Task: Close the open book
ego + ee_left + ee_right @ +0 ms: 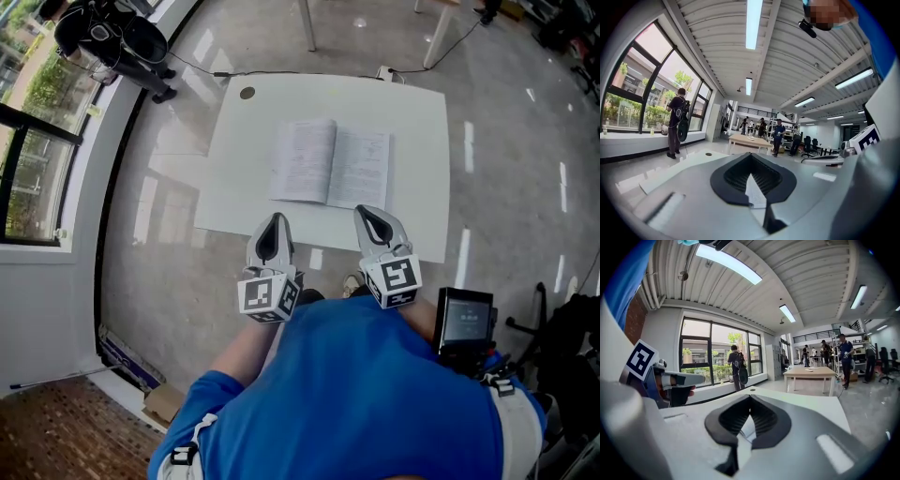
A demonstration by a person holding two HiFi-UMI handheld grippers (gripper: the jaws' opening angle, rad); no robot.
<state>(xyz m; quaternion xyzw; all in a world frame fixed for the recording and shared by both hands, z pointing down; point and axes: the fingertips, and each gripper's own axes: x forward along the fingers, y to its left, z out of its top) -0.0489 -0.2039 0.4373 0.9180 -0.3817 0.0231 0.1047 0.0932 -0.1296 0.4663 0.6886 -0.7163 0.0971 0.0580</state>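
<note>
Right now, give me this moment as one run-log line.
book: open, flat on table | left gripper: shut, empty | right gripper: shut, empty | closing: not begun

Matt paper, matt tabletop, glossy floor
The open book (330, 165) has dull printed paper pages; the white table (234, 197) is smooth and matt; the grey floor (159, 253) is polished, mirroring lights. The left gripper (275, 219) and right gripper (365, 214) have matt grey plastic shells and ribbed black pads (736, 176).
</note>
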